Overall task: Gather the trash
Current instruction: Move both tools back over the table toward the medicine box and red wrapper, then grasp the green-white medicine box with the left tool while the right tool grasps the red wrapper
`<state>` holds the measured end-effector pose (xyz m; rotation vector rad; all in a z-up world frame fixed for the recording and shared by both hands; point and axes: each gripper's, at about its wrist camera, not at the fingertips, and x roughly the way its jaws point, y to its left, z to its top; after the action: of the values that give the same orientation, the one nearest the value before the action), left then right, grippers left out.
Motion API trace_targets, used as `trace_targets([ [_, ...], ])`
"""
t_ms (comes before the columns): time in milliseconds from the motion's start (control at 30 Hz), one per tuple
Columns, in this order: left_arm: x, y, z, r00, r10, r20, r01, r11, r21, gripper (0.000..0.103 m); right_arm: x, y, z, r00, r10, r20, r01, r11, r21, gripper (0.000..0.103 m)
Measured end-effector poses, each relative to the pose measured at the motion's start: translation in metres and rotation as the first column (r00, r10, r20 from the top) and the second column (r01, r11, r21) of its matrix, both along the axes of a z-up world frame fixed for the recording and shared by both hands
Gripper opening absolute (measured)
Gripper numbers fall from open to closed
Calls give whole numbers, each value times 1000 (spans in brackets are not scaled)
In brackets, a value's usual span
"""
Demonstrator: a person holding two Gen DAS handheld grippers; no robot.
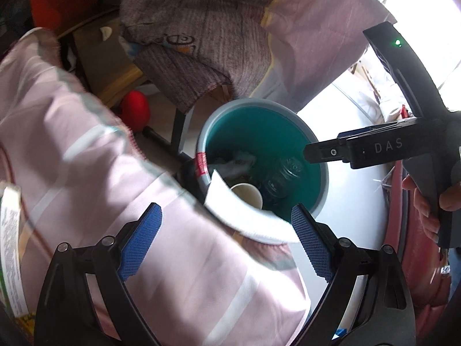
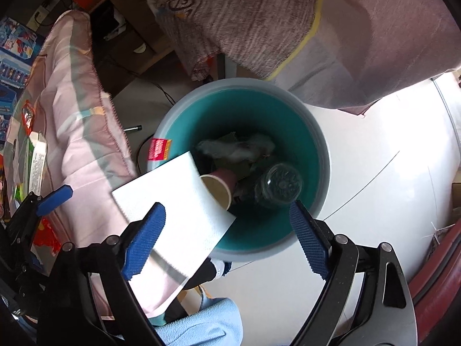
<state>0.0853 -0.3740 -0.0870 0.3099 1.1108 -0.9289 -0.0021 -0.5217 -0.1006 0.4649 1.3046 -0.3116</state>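
Right gripper (image 2: 226,238) points down over the bin, blue pads spread wide, nothing pinched between them. White paper sheet (image 2: 175,201) sits just past its left pad, tilted, lower corner over the bin's near rim; can't tell if it's resting on the rim or loose in the air. Left gripper (image 1: 226,243) also points down, jaws wide apart, nothing gripped; same white sheet (image 1: 245,216) shows between its pads at the near rim.

Trash bin (image 2: 322,144) stands on the pale floor (image 2: 389,132), grey rim, teal inside. Inside it: paper cup (image 2: 219,187) lying on its side with the mouth toward us, clear plastic bottle (image 2: 278,186) beside it on the right, crumpled tissue (image 2: 239,147) further back. Red label (image 2: 158,149) on the bin's left rim.

Left of the bin, pink striped bedding (image 2: 72,109). Behind the bin, a brownish-mauve cloth (image 2: 259,14) hanging over furniture.
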Motion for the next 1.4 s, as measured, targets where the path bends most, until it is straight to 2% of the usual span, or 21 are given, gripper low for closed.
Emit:
trace_targets([
  [400,-3,119,20,988,144,53,-143,989,-22,94,8,89,30,993,112,42,-110,993,-42,86],
  [667,1,216,29,960,266,90,-264,964,-32,96,27,173,30,959,282,17,-280,957,-80,86],
  [800,5,264,25,943,319,91,-318,948,-22,97,44,225,24,903,429,-23,-429,897,-111,86],
  [1033,17,331,11,915,397,70,-397,918,-5,97,79,304,8,772,631,-78,-635,760,-135,86],
  [1133,22,350,8,910,411,55,-411,912,-8,97,96,330,2,713,695,-90,-701,703,-122,86],
  [1200,24,361,6,907,418,52,-419,908,-8,97,105,348,-2,656,747,-107,-754,641,-143,86],
  [1267,26,371,4,903,427,46,-427,904,-8,97,114,361,-7,614,778,-133,-788,594,-164,86],
  [1400,25,383,-1,894,448,28,-448,894,-11,97,127,380,-19,560,812,-161,-828,542,-147,86],
])
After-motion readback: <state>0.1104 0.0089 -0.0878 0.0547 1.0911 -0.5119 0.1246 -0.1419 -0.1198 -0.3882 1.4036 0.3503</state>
